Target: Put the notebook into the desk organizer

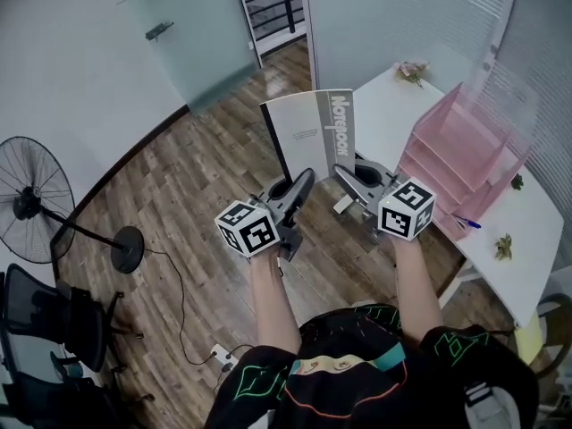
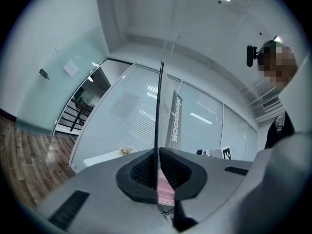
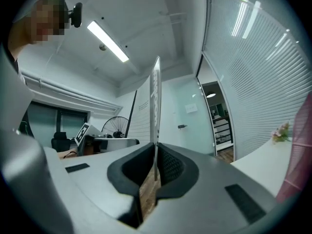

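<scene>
notebook (image 1: 313,137) | upright in mid-air, left of pink desk organizer (image 1: 451,150) | left gripper (image 1: 307,179) and right gripper (image 1: 342,174) both clamped on its bottom edge | likely thin, light, floppy; best pinched near spine

Forearms extended, left tool (image 1: 306,180) and right tool (image 1: 343,176) each clamp the notebook (image 1: 311,134).
</scene>
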{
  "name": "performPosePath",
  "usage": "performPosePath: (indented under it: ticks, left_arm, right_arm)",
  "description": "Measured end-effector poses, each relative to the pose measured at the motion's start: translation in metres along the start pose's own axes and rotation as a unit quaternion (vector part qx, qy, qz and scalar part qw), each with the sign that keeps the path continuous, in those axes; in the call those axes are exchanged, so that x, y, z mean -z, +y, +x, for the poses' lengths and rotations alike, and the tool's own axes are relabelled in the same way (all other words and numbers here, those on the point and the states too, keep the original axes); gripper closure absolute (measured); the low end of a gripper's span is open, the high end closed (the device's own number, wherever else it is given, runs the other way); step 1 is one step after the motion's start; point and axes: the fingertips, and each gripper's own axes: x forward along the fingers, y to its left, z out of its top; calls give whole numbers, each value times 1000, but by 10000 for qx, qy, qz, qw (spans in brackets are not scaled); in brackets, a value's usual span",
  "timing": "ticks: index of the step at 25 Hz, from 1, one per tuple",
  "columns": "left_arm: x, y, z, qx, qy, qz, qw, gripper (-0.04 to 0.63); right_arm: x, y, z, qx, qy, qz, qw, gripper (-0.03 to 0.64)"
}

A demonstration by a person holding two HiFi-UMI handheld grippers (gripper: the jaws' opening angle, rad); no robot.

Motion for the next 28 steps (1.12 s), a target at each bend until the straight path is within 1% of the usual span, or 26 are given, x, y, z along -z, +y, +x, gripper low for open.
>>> performPosePath:
  ticks: [2, 5, 8, 11, 15, 18, 21, 24, 28]
  left_arm:
    - [9, -5, 20, 171, 94, -49, 9998, 580]
    - [6, -14, 25, 467, 187, -163, 9986, 578]
    - [10, -27, 41, 810, 318, -281, 9958, 577]
    - [26, -42, 70, 1095, 498, -367, 9921, 577]
    - [52, -64, 112, 1383, 754, -457, 9865, 574]
    - [67, -78, 134, 1548, 933, -545, 9820, 571]
    - [84, -86, 149, 1627, 1082, -682, 9783, 566]
    - [97, -92, 164, 1700, 1184, -730, 9756, 563]
    - [107, -98, 181, 1780, 1297, -679, 9731, 548]
  right_arm:
    - [0, -14, -17, 249, -33, 0, 9997, 598]
    - [-8, -11, -27, 630, -9, -65, 9980, 598]
    - [-13, -18, -47, 1064, 9, -79, 9943, 598]
    - [-12, -36, -78, 1480, -19, -6, 9890, 598]
    - [-8, -63, -124, 1995, -71, 103, 9798, 598]
    - [-7, -75, -151, 2376, -104, 204, 9711, 598]
    - [1, -83, -172, 2673, -80, 340, 9630, 598]
    - [6, -91, -189, 2887, -136, 542, 9558, 598]
    - [8, -100, -207, 3036, -354, 859, 9483, 601]
